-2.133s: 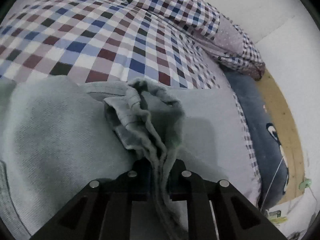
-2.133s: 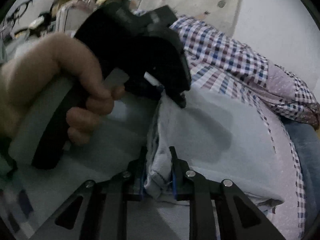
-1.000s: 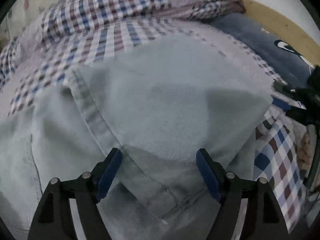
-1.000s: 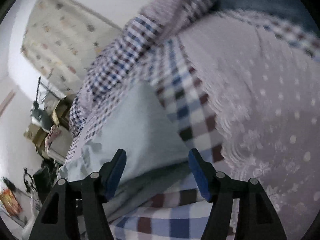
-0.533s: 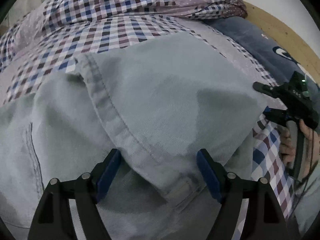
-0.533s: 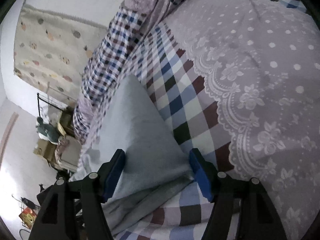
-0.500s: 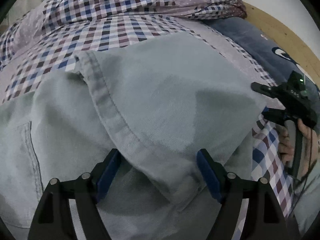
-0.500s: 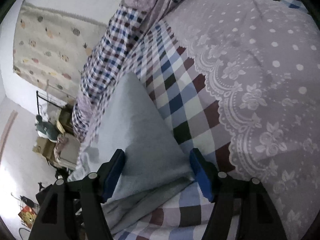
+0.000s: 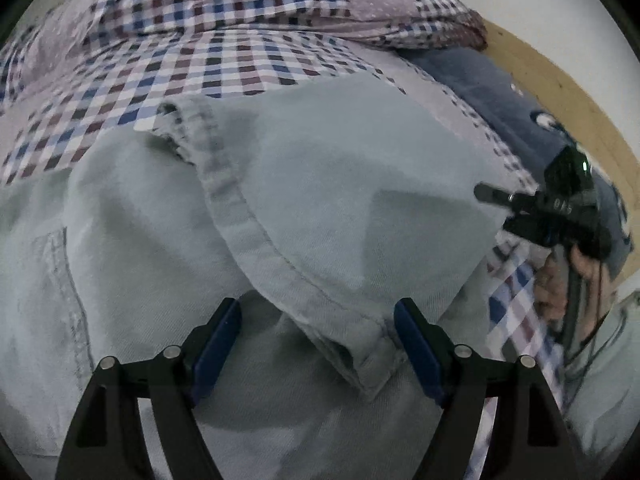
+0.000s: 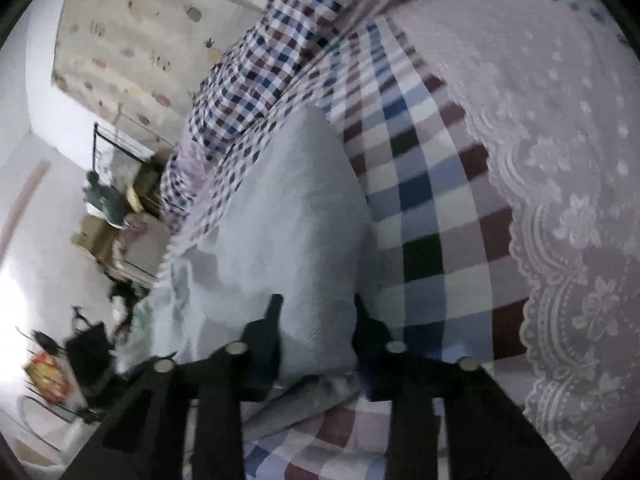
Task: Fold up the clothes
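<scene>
Both grippers now released, fold laid down. Left gripper [image 9: 318,344] hovering wide open over pale denim garment [image 9: 320,200], holding nothing. Right gripper [image 10: 316,320] half open, closing around folded edge at garment's right side, mid-bed on checked bedspread [image 10: 420,184]. Advise pinching all layers squarely before the next fold.

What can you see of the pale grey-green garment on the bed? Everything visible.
The pale grey-green garment looks like woven cotton twill, lying spread on the checked bedspread. One layer is folded over another; its stitched hem band runs diagonally across the top. A sewn seam shows at the left. The left hand-held gripper hovers open over the hem; the right hand-held gripper straddles the garment's far edge, jaws apart, not visibly pinching.
</scene>
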The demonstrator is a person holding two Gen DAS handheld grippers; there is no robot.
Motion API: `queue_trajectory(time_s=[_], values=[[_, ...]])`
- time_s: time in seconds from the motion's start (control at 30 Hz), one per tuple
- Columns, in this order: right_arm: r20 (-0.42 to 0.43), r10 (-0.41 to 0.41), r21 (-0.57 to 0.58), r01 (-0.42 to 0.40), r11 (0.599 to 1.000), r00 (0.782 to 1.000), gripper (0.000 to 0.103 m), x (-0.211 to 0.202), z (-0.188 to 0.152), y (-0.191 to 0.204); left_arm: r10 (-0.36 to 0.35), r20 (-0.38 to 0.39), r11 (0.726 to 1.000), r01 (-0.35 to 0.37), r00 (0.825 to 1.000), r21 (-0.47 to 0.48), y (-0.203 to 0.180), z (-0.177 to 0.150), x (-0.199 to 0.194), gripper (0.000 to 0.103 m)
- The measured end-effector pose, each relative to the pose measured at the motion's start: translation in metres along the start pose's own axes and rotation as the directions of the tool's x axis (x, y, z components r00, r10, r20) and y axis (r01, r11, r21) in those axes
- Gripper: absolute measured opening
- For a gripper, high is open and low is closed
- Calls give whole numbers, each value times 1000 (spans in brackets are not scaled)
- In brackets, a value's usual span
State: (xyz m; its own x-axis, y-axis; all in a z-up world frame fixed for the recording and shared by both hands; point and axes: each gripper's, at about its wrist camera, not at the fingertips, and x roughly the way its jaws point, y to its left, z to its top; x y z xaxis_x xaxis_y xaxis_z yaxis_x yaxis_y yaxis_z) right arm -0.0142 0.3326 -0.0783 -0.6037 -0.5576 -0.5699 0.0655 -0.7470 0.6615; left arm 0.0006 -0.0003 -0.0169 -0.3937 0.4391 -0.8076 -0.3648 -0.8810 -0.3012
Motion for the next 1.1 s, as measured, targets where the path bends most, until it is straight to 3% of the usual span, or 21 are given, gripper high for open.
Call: queue_trajectory(time_s=[0.13,0.27,0.33,0.43,0.53,0.57,0.6,0.7,0.8,0.93,1.0,1.1], values=[[88,-76,-140,88,986,993,17,-21,1,53,-34,66,991,42,997,-128,35,6,-32,82],[187,-87,-322,145,936,978,16,-45,-12,133,-138,169,940,183,976,-287,80,6,-74,82],[219,-84,-416,171,893,972,16,-49,-24,180,-257,220,882,321,941,-345,96,6,-92,82],[252,-76,-550,208,809,965,16,-48,-51,250,-415,281,803,494,865,-333,100,8,-116,83],[248,-79,-667,230,709,965,16,-28,-95,309,-506,321,754,591,801,-286,101,8,-140,86],[241,-77,-702,229,674,967,16,-18,-112,327,-517,317,754,598,795,-271,103,7,-146,86],[234,-75,-736,226,638,969,16,-8,-129,345,-513,310,764,590,801,-261,103,7,-148,86],[202,-63,-789,201,581,977,15,13,-164,370,-483,295,775,559,825,-295,110,5,-137,86],[185,-68,-818,192,542,980,15,26,-188,384,-427,233,789,486,874,-376,129,1,-118,86],[194,-78,-810,204,551,978,15,29,-200,384,-408,238,761,472,882,-446,139,-4,-106,86],[204,-71,-819,210,533,976,15,26,-207,385,-392,257,746,469,883,-473,145,-4,-105,84],[228,-70,-830,231,508,971,20,23,-216,377,-371,306,725,480,877,-494,152,-1,-108,49]])
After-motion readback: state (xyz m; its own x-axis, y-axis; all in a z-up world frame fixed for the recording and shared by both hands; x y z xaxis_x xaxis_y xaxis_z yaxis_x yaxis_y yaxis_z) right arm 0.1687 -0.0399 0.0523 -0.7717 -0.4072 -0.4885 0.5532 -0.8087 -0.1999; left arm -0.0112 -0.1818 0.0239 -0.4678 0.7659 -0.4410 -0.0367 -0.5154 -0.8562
